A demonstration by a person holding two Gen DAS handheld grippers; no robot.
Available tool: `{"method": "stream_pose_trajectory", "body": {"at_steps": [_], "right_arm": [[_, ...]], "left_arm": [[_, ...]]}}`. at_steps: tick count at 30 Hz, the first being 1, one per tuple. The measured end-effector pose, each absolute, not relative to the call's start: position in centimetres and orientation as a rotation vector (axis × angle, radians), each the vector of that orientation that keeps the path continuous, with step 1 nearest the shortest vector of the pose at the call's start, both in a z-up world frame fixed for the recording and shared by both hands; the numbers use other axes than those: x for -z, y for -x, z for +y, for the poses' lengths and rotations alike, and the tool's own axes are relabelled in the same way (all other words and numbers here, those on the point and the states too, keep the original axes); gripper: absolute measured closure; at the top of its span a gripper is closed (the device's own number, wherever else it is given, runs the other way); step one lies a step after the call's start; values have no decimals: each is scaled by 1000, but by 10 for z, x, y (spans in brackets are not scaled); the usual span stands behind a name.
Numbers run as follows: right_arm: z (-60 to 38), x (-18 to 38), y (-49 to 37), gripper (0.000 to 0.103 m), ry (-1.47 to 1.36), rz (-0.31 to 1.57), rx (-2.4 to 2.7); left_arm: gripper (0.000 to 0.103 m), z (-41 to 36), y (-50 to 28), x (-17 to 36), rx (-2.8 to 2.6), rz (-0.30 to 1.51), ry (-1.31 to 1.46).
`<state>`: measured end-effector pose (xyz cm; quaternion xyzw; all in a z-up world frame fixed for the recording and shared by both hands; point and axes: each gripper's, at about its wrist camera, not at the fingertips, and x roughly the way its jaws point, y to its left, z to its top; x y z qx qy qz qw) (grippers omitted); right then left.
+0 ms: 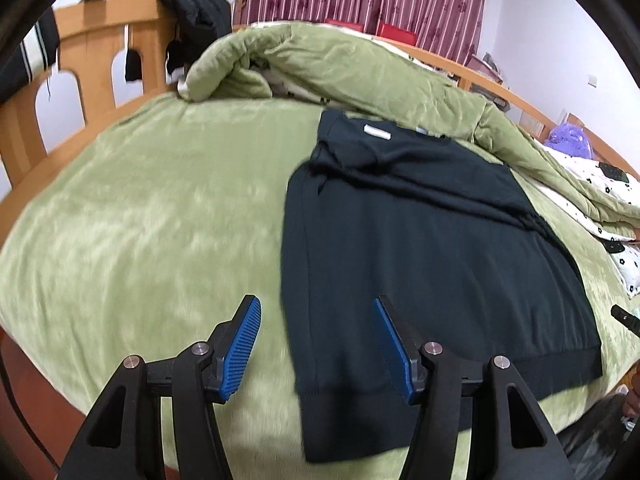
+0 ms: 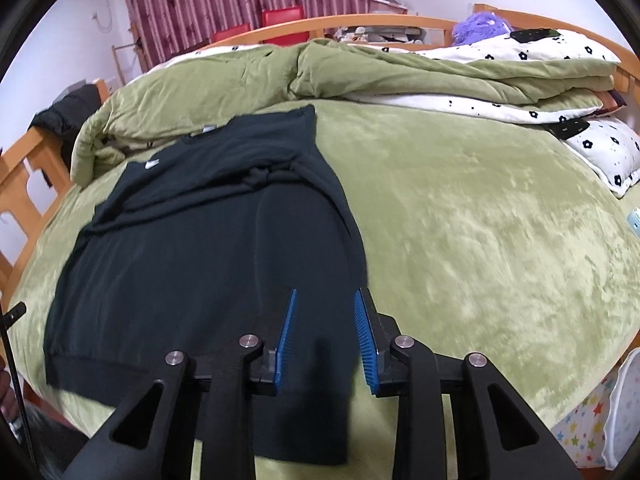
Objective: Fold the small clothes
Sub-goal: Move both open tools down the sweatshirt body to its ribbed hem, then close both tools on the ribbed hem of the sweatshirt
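A dark sweater (image 1: 420,248) lies on the bed (image 1: 160,208), hem nearest. Left tool (image 1: 316,344) and right tool (image 2: 326,338), both spread and empty, hover over its hem corners.

Two handheld grippers, alike in build. Left gripper (image 1: 316,312): matte black plastic arms, forked into paired struts with long triangular cut-outs near the base. Round silver screw heads at the pivots — four across, two per side. Fingers (image 1: 240,350) faced with bright blue ribbed pads, wedge-shaped, set in black holders. Right gripper (image 2: 326,304): same black linkage, same four silver pivot screws, same triangular openings in the outer struts. Blue pads (image 2: 286,340) seen edge-on here, fine ridges along the inner faces, tapering to narrow tips. Black crossbar behind the fingers on both. No markings or labels visible — no sleeves in view.
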<state>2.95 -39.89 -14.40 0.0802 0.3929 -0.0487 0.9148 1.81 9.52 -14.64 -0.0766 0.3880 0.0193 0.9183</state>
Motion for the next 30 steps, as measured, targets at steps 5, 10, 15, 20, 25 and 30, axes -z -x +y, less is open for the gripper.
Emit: {"method": "stream_pose_trajectory", "body": {"at_steps": [5, 10, 15, 20, 25, 30], "right_arm": [[-395, 170, -14, 73, -120, 856, 74], [-395, 187, -11, 70, -116, 895, 77], [-397, 204, -15, 67, -125, 937, 78], [-399, 211, -24, 67, -164, 948, 71], [-395, 217, -43, 62, -164, 943, 77], [-393, 220, -64, 60, -169, 938, 87]], "left_arm": [[47, 99, -16, 178, -17, 873, 196], [47, 97, -20, 193, 33, 915, 217], [47, 94, -29, 207, 45, 938, 252], [47, 87, -38, 208, 38, 935, 224], [47, 84, -49, 209, 27, 934, 201], [55, 84, -57, 209, 10, 930, 206]]}}
